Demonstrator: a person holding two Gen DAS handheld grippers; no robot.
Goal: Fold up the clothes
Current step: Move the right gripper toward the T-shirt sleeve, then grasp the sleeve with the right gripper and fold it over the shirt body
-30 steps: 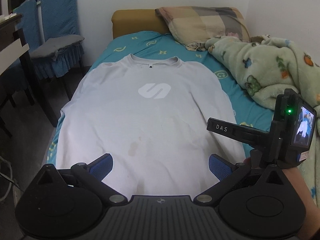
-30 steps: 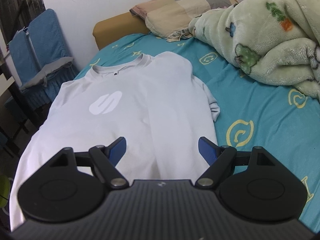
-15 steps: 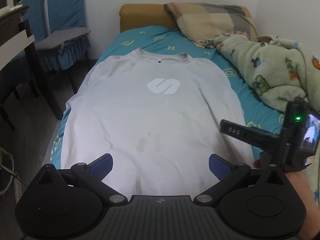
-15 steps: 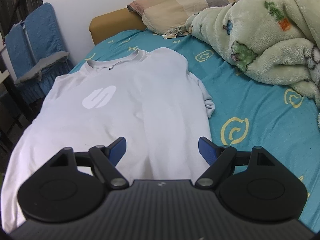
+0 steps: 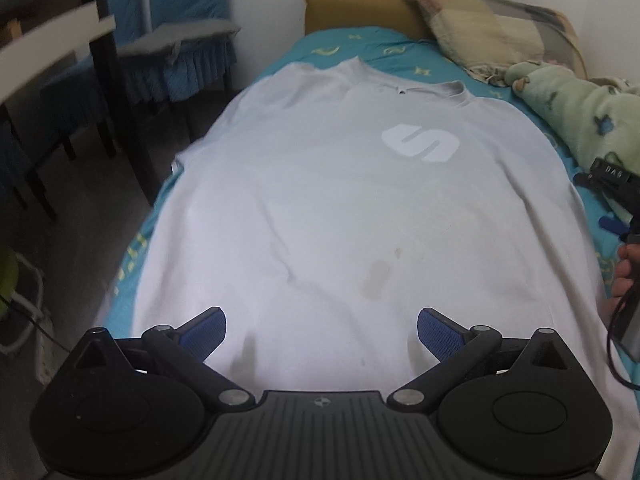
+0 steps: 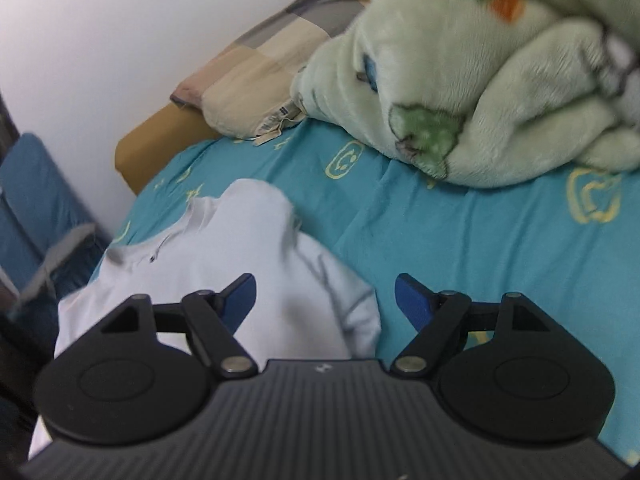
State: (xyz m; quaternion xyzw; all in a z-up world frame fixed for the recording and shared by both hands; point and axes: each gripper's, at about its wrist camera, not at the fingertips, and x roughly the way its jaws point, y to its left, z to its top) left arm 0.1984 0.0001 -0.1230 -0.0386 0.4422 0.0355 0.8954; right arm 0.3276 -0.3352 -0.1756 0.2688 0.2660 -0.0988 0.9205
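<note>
A white T-shirt (image 5: 340, 208) with a pale S logo lies spread flat, front up, on the teal bed sheet (image 5: 132, 256), collar toward the headboard. My left gripper (image 5: 322, 330) hovers open over the shirt's lower part, nothing between its blue pads. My right gripper (image 6: 325, 295) is open over the shirt's right sleeve (image 6: 344, 300) and shoulder, with the sleeve's folded edge lying under the gap between the pads. The shirt (image 6: 224, 264) fills the lower left of the right wrist view. The right gripper's body (image 5: 616, 184) and the hand holding it show at the right edge of the left wrist view.
A bunched green fleece blanket (image 6: 480, 92) lies on the bed's right side, a checked pillow (image 6: 264, 72) at the mustard headboard (image 5: 356, 4). Blue chairs (image 5: 180, 40) and a dark table (image 5: 60, 40) stand on the floor left of the bed.
Both grippers dropped lower toward the shirt. The left one shifted left and closer. The right one swung right and rolled, now over the right sleeve, nearer the blanket. Both stayed open.
</note>
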